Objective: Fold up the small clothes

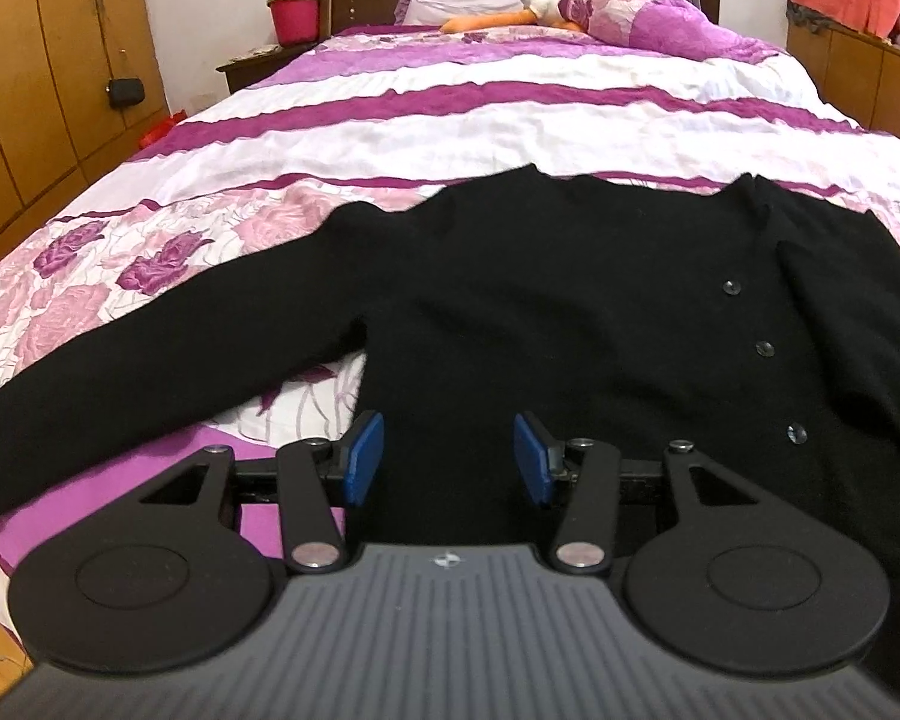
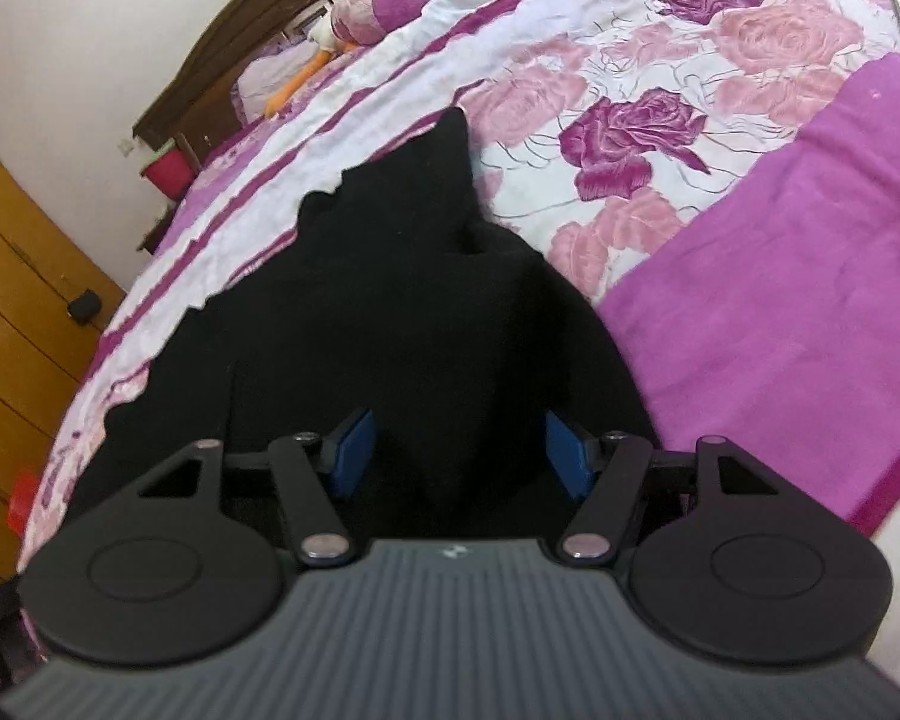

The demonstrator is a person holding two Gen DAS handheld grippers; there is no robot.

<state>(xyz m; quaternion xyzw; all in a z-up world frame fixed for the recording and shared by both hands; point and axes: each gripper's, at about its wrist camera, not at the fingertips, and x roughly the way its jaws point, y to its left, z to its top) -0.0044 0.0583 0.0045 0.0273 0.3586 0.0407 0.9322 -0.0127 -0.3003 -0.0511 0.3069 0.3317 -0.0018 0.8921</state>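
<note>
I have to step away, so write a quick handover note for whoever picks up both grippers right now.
Left hand-held gripper: open, empty, over the cardigan's bottom edge.
Right hand-held gripper: open, empty, over black fabric of the cardigan.
The cardigan lies on the bedspread, buttons up, one sleeve stretched out sideways.
Done: spread out. Left: all folds, starting with that sleeve.

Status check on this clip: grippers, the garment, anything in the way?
Left gripper open, right gripper open, both empty over the hem. Black cardigan flat on bedspread, buttoned, one sleeve out sideways. Nothing on it.
</note>
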